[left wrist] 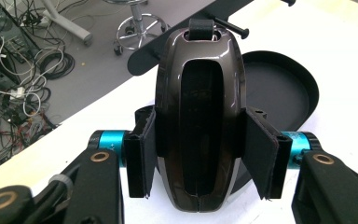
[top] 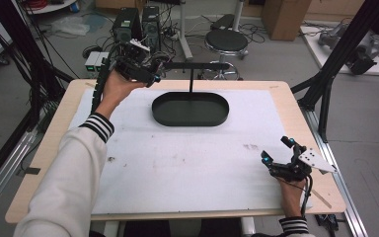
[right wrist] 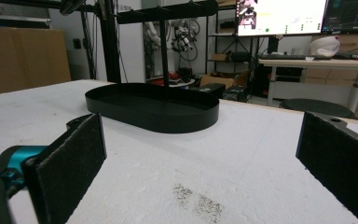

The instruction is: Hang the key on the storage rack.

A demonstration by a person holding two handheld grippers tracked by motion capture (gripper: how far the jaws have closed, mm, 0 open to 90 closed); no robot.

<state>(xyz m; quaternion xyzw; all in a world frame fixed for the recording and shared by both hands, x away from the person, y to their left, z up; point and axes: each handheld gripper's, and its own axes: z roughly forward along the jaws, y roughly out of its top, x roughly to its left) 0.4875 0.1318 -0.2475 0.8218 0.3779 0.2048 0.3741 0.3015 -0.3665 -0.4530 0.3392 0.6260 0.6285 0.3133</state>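
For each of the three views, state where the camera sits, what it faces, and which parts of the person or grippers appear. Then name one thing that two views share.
High view: above the person's side, looking forward and down on the table; both sleeved forearms, left gripper, right gripper.
Left gripper view: rides that gripper; pads clamp a glossy brown case.
Right gripper view: low over the white sheet; open pads.
Shared: the black oval tray with its T-stand.

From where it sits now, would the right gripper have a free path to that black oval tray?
Probably yes. The right gripper rests open near the table's edge, and bare white surface lies between it and the black oval tray. The left gripper, holding a dark glossy object, is off behind the tray.
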